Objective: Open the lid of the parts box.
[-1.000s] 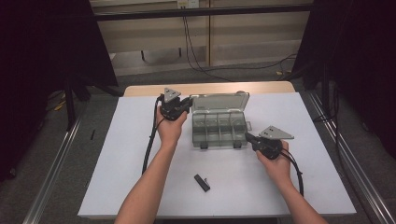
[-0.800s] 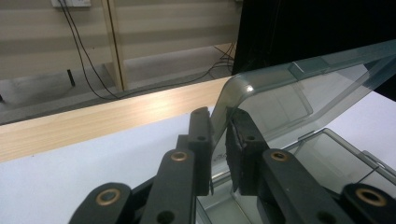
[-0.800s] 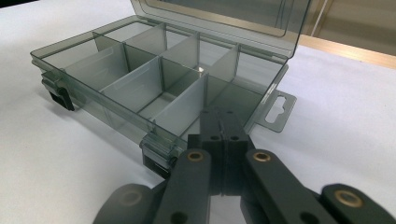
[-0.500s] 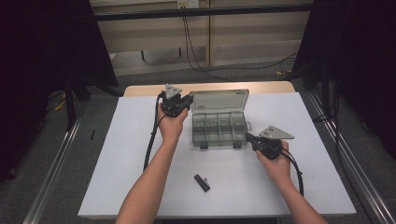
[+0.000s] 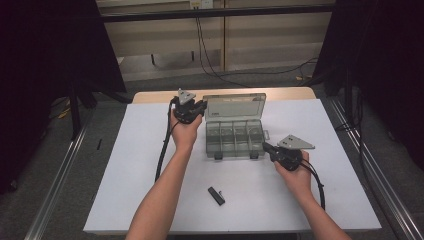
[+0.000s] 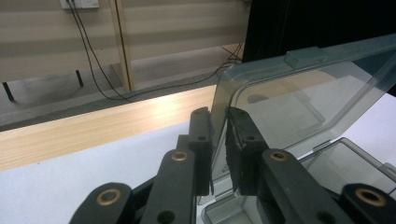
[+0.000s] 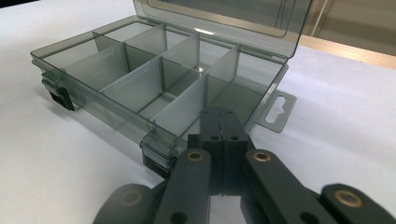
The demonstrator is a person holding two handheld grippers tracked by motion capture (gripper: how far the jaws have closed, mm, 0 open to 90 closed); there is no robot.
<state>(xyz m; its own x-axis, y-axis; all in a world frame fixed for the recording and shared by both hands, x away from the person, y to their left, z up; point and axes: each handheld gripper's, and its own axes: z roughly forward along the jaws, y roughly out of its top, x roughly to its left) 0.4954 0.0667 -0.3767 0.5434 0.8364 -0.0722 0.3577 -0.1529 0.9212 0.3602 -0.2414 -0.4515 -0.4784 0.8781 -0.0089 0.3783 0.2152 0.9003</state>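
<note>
A clear grey compartment box [image 5: 234, 139] sits near the middle of the white tabletop [image 5: 125, 165], its lid [image 5: 234, 106] raised at the far side. The left gripper [image 6: 218, 140] pinches the lid's corner edge between its narrow jaws. The right gripper [image 7: 223, 128] has its jaws fully closed on nothing, tips pressed against the box's near right corner beside a latch [image 7: 156, 154]. A small black piece [image 5: 216, 195] lies apart, nearer the person.
</note>
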